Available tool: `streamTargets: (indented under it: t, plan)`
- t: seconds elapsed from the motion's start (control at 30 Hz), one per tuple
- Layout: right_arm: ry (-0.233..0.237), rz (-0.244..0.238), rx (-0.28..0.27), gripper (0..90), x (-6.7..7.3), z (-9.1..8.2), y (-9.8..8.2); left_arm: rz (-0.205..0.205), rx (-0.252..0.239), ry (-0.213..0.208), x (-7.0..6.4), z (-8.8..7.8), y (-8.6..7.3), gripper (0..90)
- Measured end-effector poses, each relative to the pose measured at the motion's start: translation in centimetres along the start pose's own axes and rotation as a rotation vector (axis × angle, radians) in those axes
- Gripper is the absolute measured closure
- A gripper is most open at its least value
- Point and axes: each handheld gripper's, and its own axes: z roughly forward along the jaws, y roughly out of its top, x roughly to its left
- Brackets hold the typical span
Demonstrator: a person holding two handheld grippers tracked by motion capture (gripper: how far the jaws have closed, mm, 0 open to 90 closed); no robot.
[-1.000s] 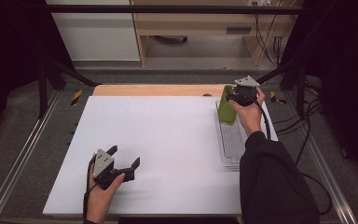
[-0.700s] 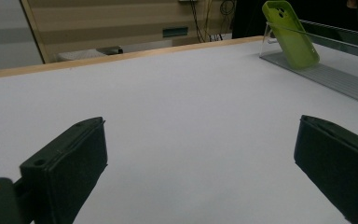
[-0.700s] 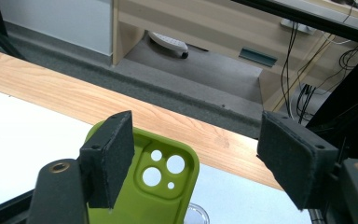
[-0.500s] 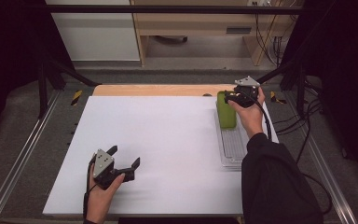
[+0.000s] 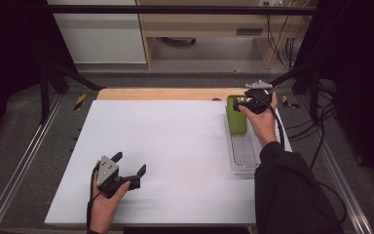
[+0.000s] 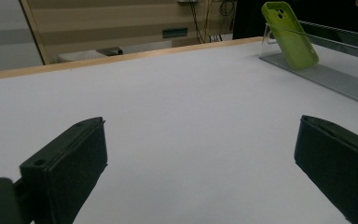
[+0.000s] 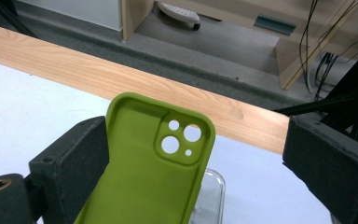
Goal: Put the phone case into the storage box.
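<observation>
Left gripper (image 5: 129,171): jaws spread wide, nothing between, low over the white table (image 5: 175,146). Right gripper (image 5: 247,103): jaws just opened wide around the green phone case (image 5: 236,114), right pad clearly off. From the left gripper view: case (image 6: 290,33) leaning upright in the clear rack (image 6: 326,77). From the right gripper view: camera cutouts.

Phone case (image 7: 154,177) — matt green soft plastic, smooth. Rack (image 5: 246,153) — clear glossy plastic, ribbed base. Table top (image 5: 165,146): matt white, smooth; far edge strip (image 7: 121,79) of light wood, visible grain.
</observation>
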Motion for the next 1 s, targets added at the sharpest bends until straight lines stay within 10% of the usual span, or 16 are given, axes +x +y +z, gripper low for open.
streamTargets:
  t: [1.0]
  plan:
    - [0.074,0.063,0.014,5.9,0.66,-0.94,0.44,-0.004,-0.003,-0.001,0.01,-0.02,0.01,1.8]
